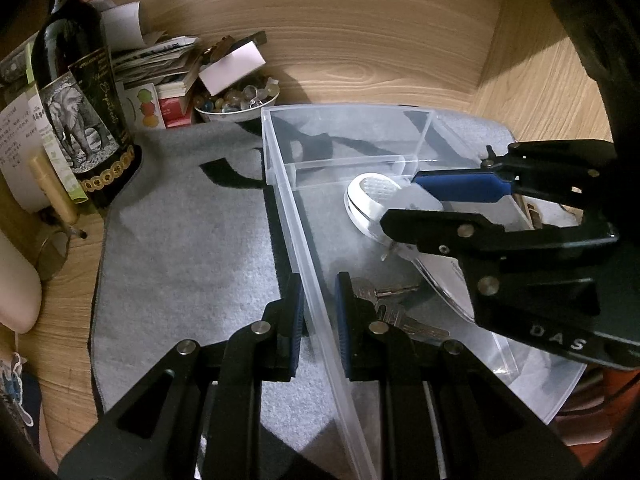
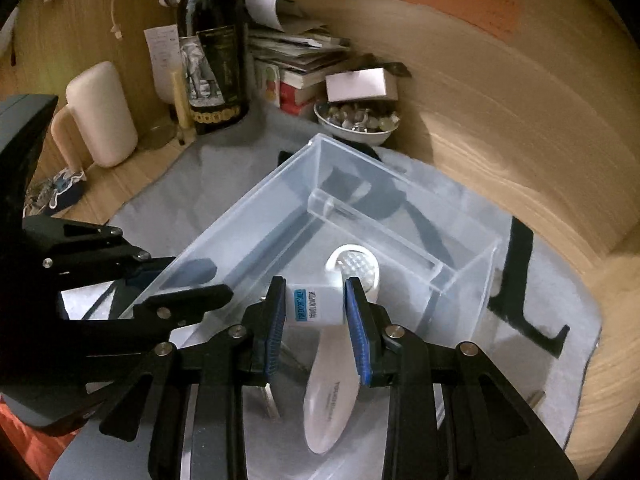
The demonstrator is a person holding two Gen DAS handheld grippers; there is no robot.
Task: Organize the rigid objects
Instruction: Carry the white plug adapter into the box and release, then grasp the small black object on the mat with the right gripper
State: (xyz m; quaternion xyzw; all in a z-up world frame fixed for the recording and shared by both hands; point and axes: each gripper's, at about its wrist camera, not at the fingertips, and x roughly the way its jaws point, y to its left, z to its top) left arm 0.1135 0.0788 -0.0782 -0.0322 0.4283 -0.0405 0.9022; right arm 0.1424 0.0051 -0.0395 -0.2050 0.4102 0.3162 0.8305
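Note:
A clear plastic bin (image 1: pixel 280 184) (image 2: pixel 256 200) with inner dividers stands on a grey mat. My left gripper (image 1: pixel 318 308) is shut on the bin's near wall, one finger outside and one inside. My right gripper (image 2: pixel 315 304) (image 1: pixel 416 204) is shut on a small white box with a blue label (image 2: pixel 316 306), held over the bin. A white handheld device (image 1: pixel 370 200) (image 2: pixel 332 392) with a round mesh head lies in the bin below it. Keys (image 1: pixel 396 312) lie on the bin floor beside my left inner finger.
A dark wine bottle (image 1: pixel 80 92) (image 2: pixel 212 48) stands at the mat's far left corner. A bowl of glass marbles (image 1: pixel 236 100) (image 2: pixel 356 120), stacked books and papers (image 2: pixel 296 60) and a cream container (image 2: pixel 102 112) line the wooden back wall.

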